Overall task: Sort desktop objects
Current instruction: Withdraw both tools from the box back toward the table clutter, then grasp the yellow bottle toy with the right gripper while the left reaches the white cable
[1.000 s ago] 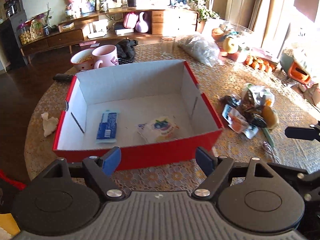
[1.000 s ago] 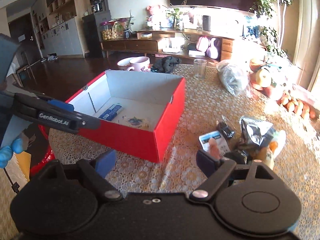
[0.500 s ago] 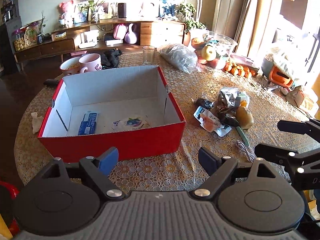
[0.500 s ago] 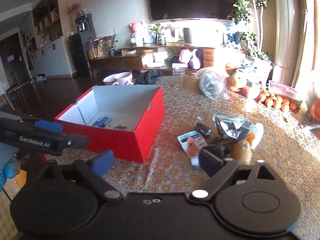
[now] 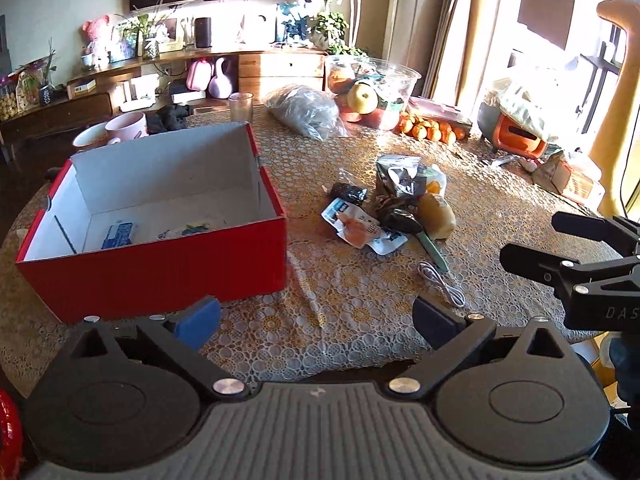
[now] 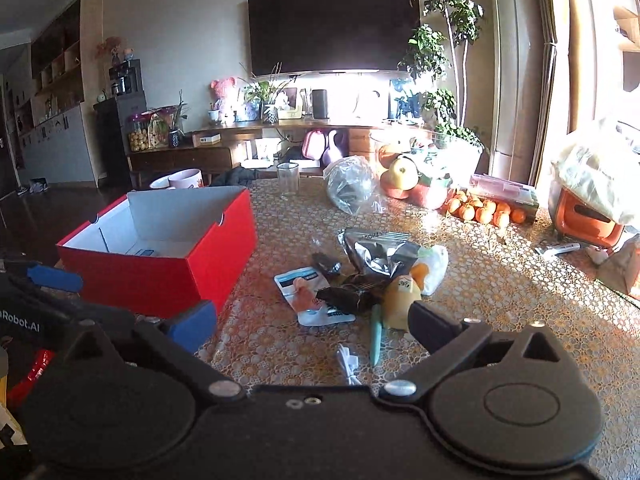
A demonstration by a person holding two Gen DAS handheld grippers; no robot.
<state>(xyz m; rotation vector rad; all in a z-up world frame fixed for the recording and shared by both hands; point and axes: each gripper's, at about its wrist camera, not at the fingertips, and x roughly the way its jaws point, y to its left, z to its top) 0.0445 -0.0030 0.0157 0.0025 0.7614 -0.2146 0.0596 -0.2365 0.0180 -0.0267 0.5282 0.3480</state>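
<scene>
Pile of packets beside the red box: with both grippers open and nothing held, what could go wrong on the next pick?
1. The packets overlap: the dark wrapper lies on the white packet, so a grab may drag both.
2. The white cable and green pen lie just ahead of the right gripper and could get snagged.
3. The left gripper and the right are close together; both reaching for the pile may collide.

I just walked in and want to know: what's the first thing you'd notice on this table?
The big red box on the table's left side grabs the eye, open on top with a blue packet inside. Right of it lies a heap of snack packets. Farther back, oranges sit in bright sunlight.
</scene>
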